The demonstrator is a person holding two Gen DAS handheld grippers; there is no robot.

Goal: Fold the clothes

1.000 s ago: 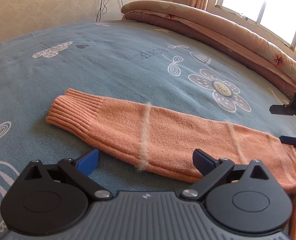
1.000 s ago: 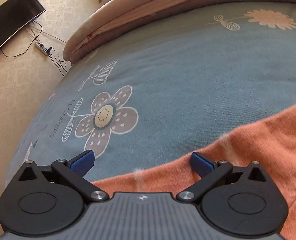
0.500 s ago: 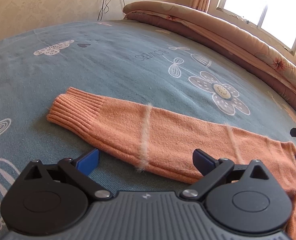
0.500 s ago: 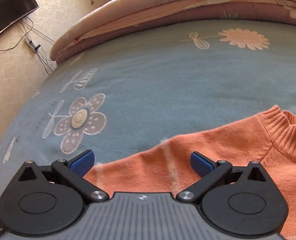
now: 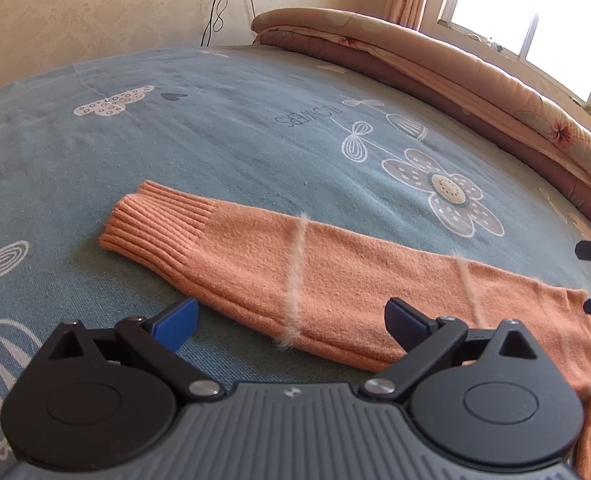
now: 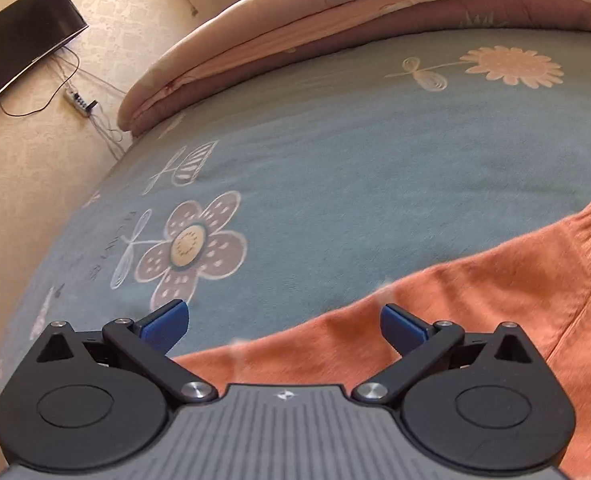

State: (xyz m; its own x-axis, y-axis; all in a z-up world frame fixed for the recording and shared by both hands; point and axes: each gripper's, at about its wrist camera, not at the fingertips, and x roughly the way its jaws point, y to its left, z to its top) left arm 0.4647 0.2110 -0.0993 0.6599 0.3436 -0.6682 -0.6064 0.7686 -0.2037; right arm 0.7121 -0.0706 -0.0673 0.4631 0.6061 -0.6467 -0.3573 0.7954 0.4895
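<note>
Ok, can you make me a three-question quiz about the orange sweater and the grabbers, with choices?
1. Where does the sweater sleeve lie?
A. flat on the blue bedsheet
B. on the rolled quilt
C. on the floor

2. How many pale fuzzy stripes cross the sleeve in the left wrist view?
A. none
B. two
C. five

3. How is the left gripper?
A. shut on the cuff
B. shut on nothing
C. open

Answers:
1 A, the sleeve is stretched out on the flower-print sheet.
2 B, one stripe sits mid-sleeve and another nearer the body.
3 C, its blue fingers stand wide apart, holding nothing.
</note>
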